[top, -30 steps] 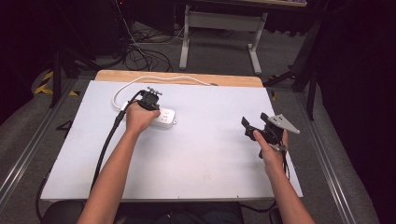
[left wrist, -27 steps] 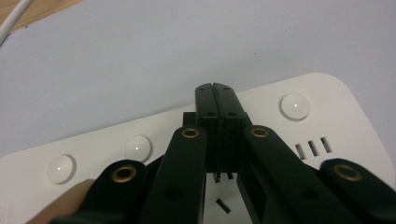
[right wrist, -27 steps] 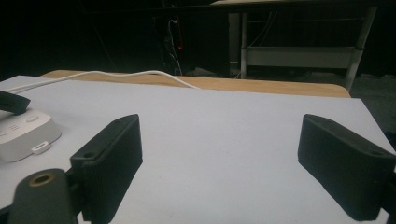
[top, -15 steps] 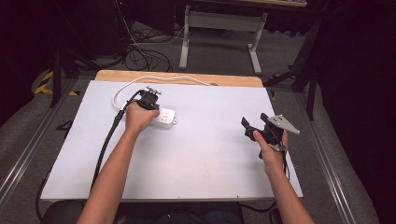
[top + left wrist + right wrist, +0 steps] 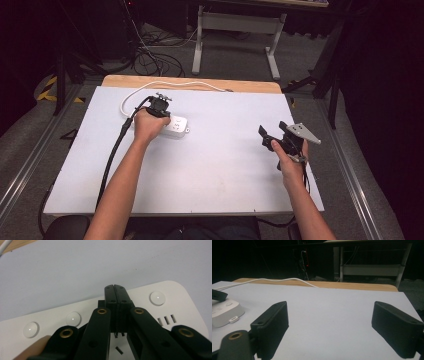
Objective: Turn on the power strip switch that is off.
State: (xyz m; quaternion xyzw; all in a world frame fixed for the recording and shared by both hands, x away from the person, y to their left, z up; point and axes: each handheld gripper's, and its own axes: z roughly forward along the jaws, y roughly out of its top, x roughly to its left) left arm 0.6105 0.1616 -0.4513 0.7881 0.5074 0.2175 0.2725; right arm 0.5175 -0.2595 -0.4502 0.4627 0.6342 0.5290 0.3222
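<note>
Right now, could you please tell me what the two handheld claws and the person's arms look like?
Both claws are black. The left claw has slim jaws on linkage arms joined by brass-ringed pivots, and a thick black cable trails from it. The right claw has broad, blocky matte pads and a grey three-cornered plate on top. The forearms are bare, with no sleeves showing.

table (image 5: 220, 165) evenly lit from above; surroundings at the frame edges dark; near black jaws blur at the bottom.
</note>
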